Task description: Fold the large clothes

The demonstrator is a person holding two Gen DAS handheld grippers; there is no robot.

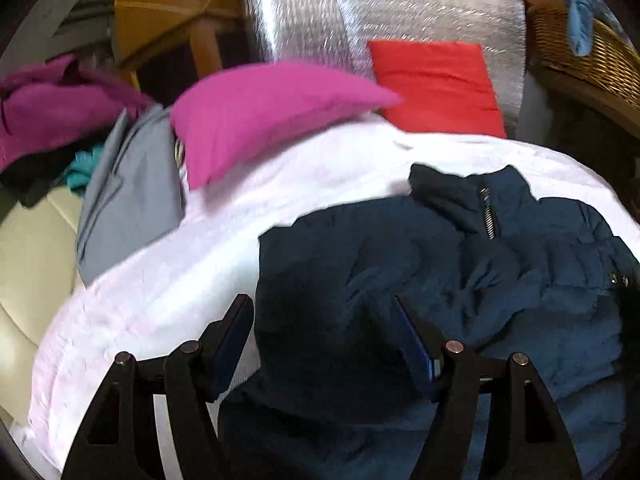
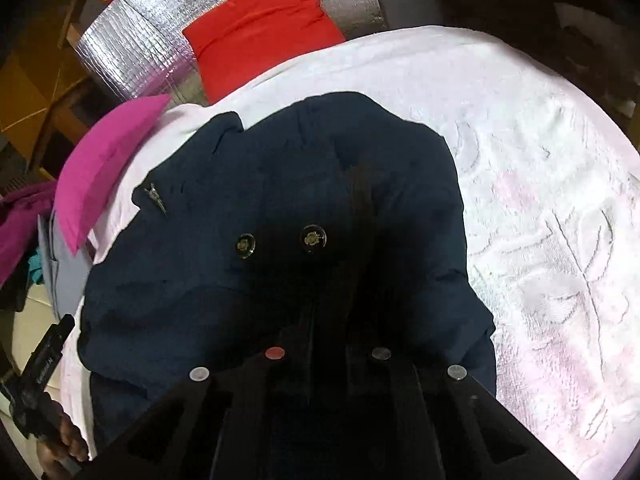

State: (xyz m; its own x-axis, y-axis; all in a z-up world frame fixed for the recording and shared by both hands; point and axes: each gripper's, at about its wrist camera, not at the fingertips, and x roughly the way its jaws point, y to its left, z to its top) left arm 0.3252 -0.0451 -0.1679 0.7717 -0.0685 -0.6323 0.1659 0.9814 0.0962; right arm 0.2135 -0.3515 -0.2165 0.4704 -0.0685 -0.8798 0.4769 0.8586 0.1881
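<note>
A navy padded jacket lies crumpled on a white bedspread, its zipped collar toward the far side. My left gripper hovers open over the jacket's left edge, and nothing sits between its blue pads. In the right wrist view the jacket shows two dark snap buttons. My right gripper points steeply down into the dark fabric with its fingers close together, shut on the jacket. The left gripper and the hand holding it appear at that view's lower left.
A pink pillow and a red cushion lie at the far side, against silver foil sheeting. A grey garment and a magenta one are piled at the left. A wicker basket stands at the right.
</note>
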